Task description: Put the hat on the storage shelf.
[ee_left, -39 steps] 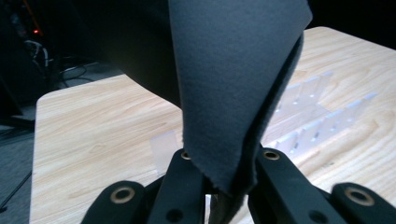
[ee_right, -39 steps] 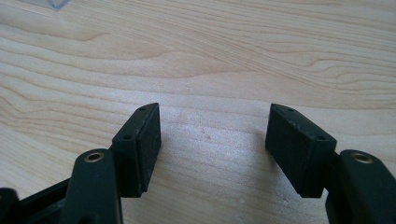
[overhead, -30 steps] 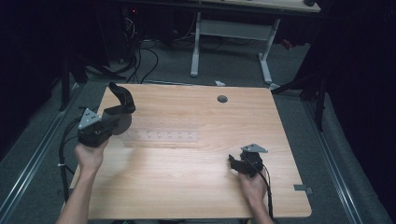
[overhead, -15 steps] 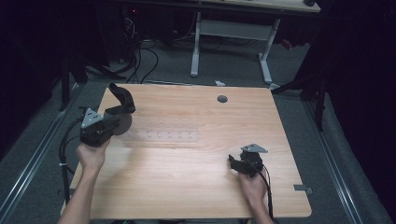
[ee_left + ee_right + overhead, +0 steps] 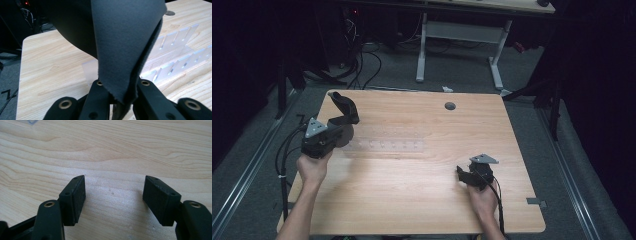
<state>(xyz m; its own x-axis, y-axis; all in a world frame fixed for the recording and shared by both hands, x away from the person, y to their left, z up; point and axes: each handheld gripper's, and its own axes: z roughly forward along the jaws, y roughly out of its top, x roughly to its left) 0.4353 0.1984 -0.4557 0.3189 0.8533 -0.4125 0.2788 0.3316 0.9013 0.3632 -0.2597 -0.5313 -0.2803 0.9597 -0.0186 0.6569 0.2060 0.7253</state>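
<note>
A dim room surrounds a light wooden table, with grey floor, tangled cables at the back left and the white legs of another desk behind. A small round hole sits in the tabletop near its far edge.

At the left, a hand holds the left gripper just above the table's left side. Its jaws are pressed together on the edge of a dark grey cloth, which rises out of them and curls up and away toward the far left corner in the high view. In the left gripper view the cloth stands folded between the two black jaws.

Just right of that gripper, a clear plastic rack with a row of upright dividers lies flat on the wood near the middle of the table; the left gripper view shows it right behind the cloth.

At the right, well apart from the rack, the other hand holds the right gripper low over bare wood near the front right of the table. Its jaws are spread wide with nothing between them.
</note>
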